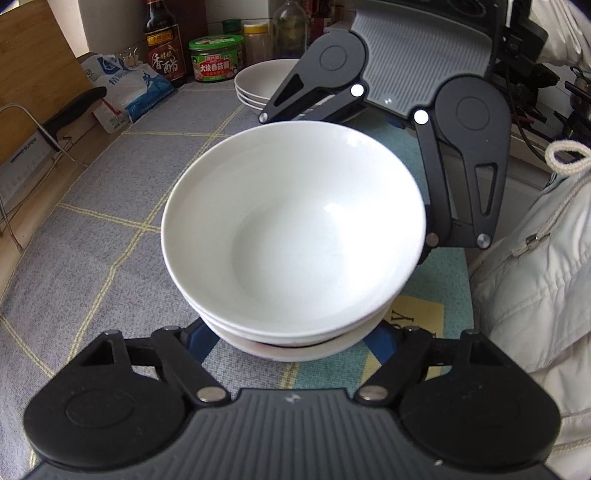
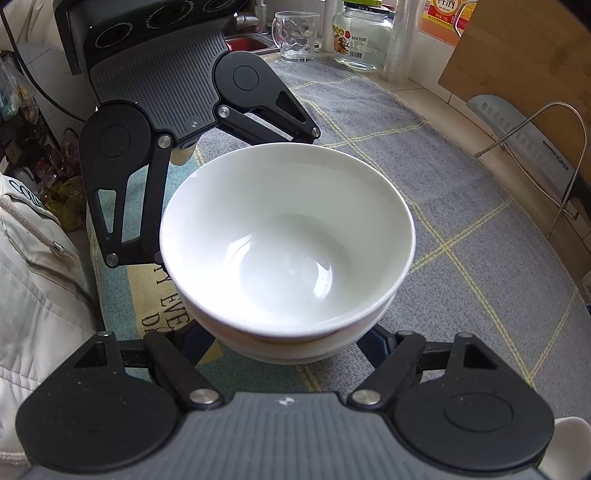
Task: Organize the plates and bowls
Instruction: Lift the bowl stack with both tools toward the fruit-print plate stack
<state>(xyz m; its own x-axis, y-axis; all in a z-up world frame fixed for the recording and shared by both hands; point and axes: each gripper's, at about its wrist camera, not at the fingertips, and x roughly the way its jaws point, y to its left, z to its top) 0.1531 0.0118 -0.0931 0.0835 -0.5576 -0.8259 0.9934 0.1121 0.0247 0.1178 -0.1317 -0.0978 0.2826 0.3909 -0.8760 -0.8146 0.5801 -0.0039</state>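
Your left gripper (image 1: pixel 291 349) and right gripper (image 2: pixel 291 350) face each other across a nested stack of white bowls (image 1: pixel 291 229) that sits on the grey cloth (image 1: pixel 110 221) with yellow lines. Each points steeply down at it from its own side. In both wrist views the blue fingers (image 1: pixel 201 341) run in under the stack's lowest bowl, one on each side, and the tips are hidden by the bowls. So you cannot tell from either view whether the pads press on the stack or stand just off it. The left view shows what the right does not: a second pile of white dishes (image 1: pixel 258 83) farther back, beside a green-lidded jar (image 1: pixel 216 59) and a dark vinegar bottle (image 1: pixel 162 44). The right view alone shows a glass mug (image 2: pixel 295 35), a clear glass jar (image 2: pixel 362 37) and a cleaver (image 2: pixel 524 136) in a wire rack. Your pale jacket (image 1: pixel 535 277) fills the near edge in both.
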